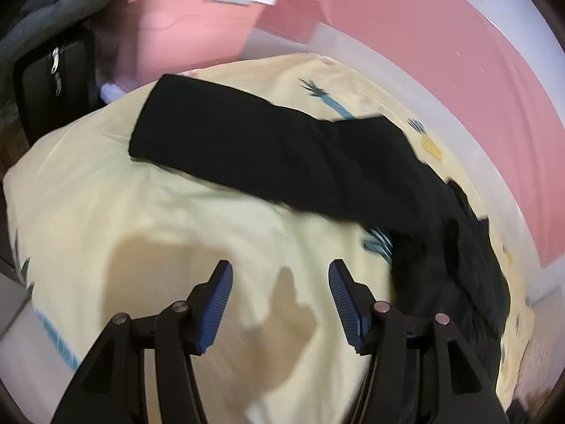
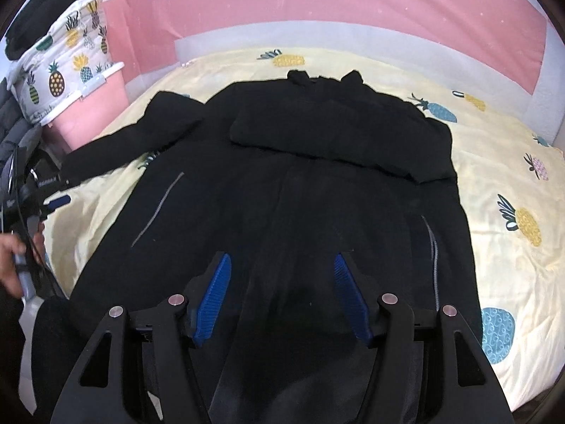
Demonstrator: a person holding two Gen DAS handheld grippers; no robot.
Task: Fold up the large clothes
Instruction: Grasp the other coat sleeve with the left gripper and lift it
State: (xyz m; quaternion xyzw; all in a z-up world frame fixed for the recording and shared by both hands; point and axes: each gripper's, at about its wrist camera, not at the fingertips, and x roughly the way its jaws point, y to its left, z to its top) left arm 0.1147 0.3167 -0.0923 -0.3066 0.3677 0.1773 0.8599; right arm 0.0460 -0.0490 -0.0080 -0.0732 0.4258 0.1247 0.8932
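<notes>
Jacket (image 2: 282, 176) lay spread flat on the bed (image 2: 494, 162), one sleeve (image 1: 247, 145) stretched out left, ready for folding. Right tool (image 2: 282, 265) hovered over its near hem, left tool (image 1: 280, 275) over bare bedding; both stood apart, gripping nothing.

Home bedroom. Bed with a pale yellow pineapple-print sheet (image 2: 494, 162) fills both views, pink and white wall (image 2: 317, 10) behind. Pink plastic bin (image 1: 183, 31) beside the bed, pineapple-print bedding (image 2: 67, 70) piled on it.
</notes>
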